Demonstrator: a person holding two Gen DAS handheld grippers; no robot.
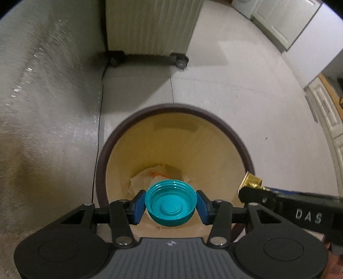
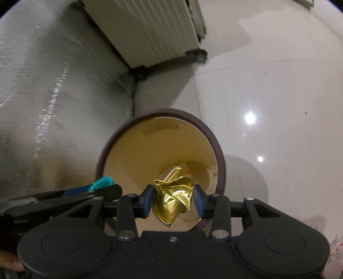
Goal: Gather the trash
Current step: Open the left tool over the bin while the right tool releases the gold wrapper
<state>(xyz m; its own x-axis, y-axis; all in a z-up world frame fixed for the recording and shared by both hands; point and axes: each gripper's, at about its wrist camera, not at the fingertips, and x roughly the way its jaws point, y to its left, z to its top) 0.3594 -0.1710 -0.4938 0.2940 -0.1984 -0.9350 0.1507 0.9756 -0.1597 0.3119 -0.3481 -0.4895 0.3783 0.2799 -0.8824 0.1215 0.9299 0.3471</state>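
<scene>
Left wrist view: the left claw point(image 1: 170, 206) grips a teal plastic bottle cap point(image 1: 170, 205) by its ribbed sides, one blue pad on each side, with the open, threaded inside of the cap facing the camera. Cap and claw hang over the mouth of a round trash bin point(image 1: 133, 122) with a dark brown rim and a tan inner wall; crumpled paper point(image 1: 139, 179) with an orange mark lies at its bottom. At the right edge of this view the right claw point(image 1: 249, 184) reaches over the bin's rim, a bit of gold showing at its tip. In the right wrist view, the right claw point(image 2: 173, 200) is closed on a crumpled gold foil wrapper point(image 2: 173, 197), squeezed between its blue pads, also above the bin's point(image 2: 211, 137) opening. The left claw point(image 2: 105, 186) enters from the left here, with the teal cap's point(image 2: 103, 182) edge just visible. The bin stands on a pale tiled floor point(image 1: 235, 96) close beside a grey, textured wall or furniture side point(image 1: 49, 107). Beyond it, a cream ribbed radiator on castors point(image 1: 150, 25) stands on the floor, and white cabinet doors point(image 1: 278, 19) show at the far right.
</scene>
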